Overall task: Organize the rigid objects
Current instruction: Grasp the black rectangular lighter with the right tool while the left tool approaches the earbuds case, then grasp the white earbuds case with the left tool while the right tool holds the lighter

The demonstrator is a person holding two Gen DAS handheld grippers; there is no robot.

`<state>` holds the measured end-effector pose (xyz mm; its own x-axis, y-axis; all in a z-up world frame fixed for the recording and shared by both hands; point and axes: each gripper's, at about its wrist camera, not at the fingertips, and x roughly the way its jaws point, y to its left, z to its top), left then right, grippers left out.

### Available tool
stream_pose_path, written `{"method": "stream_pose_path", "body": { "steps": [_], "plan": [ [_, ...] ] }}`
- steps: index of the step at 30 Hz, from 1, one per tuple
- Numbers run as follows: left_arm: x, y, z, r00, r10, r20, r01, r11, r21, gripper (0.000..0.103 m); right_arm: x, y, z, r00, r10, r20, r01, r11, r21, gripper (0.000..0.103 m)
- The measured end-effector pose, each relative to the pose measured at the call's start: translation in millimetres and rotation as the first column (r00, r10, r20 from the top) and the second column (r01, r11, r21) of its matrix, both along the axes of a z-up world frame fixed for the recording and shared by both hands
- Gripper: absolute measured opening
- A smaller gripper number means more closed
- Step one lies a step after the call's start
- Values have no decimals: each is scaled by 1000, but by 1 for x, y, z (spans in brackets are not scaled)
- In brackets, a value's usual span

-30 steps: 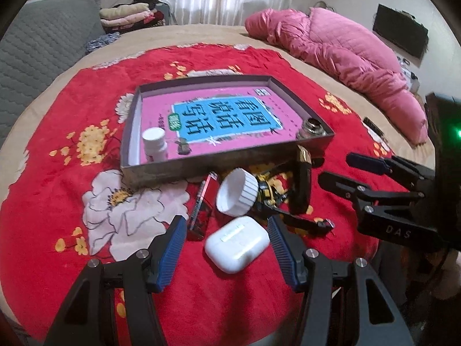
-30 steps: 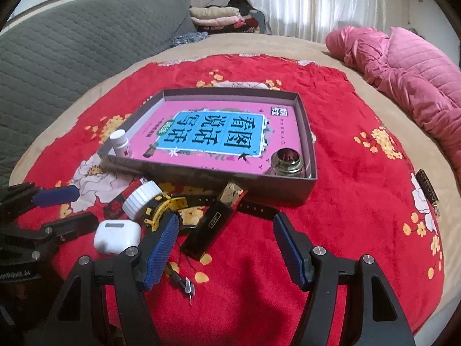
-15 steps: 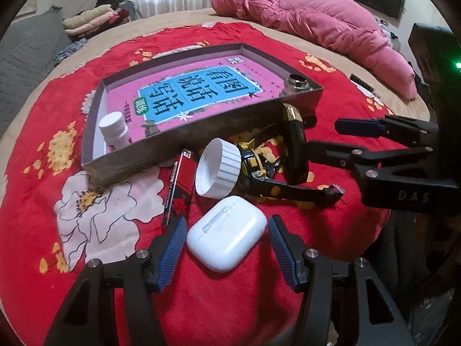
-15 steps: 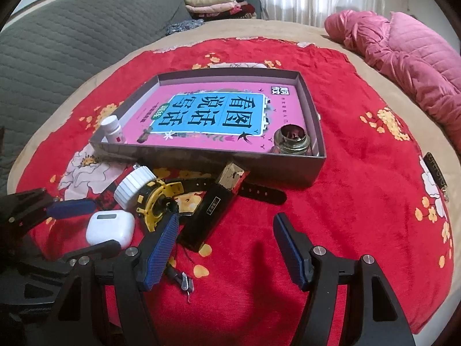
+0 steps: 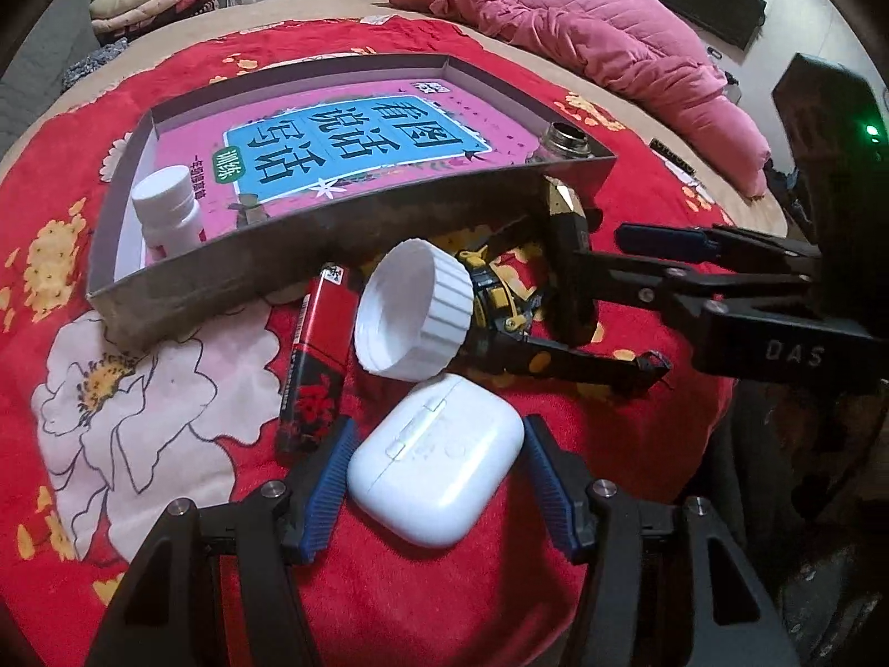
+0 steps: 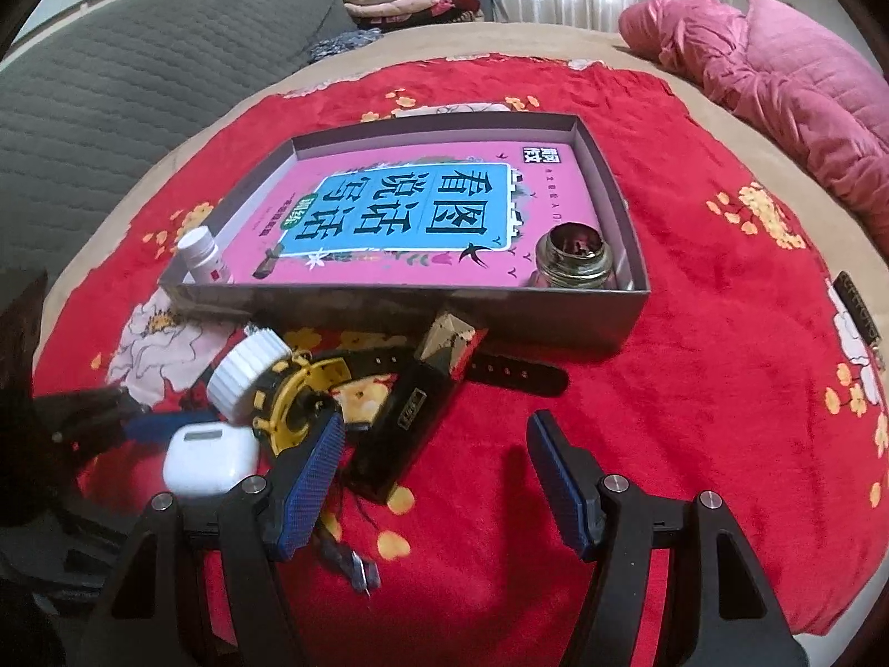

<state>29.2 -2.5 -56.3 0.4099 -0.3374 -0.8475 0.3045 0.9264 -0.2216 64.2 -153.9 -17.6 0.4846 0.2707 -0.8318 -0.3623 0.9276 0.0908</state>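
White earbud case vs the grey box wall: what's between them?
Left wrist view: the white ribbed cap and red lighter lie between the earbud case and the box wall.

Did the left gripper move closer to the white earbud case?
Yes. The left gripper came down around the white earbud case, which stayed beside the white cap.

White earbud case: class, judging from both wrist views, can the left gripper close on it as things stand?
Probably yes. The white earbud case already lies between the open pads of the left gripper, with nothing on top of it. The white cap lies just beyond it, clear of the pads.
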Motion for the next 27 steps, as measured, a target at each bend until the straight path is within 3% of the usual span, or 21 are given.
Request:
{"method": "stream_pose_path", "body": {
  "steps": [7, 11, 13, 16, 27],
  "plan": [
    [0, 1, -1, 1000, -11, 18, 12, 1000, -13, 59, 14, 0, -13, 996, -56, -75, 62, 994, 88, 69],
    [0, 3, -1, 1000, -13, 20, 13, 1000, -21, 59, 17, 1, -16, 996, -51, -73, 57, 994, 88, 55],
    [-1, 3, 0, 1000, -12, 22, 12, 1000, -24, 59, 19, 0, -17, 996, -45, -76, 52, 994, 99, 44],
    [-1, 3, 0, 1000, -9, 27, 9, 1000, -24, 59, 19, -1, -19, 996, -32, -85, 43, 992, 120, 37],
    [-5, 5, 7, 999, 27, 22, -25, 994, -104, 59, 14, -10, -12, 998, -32, -55, 39, 992, 122, 26]
  ]
}}
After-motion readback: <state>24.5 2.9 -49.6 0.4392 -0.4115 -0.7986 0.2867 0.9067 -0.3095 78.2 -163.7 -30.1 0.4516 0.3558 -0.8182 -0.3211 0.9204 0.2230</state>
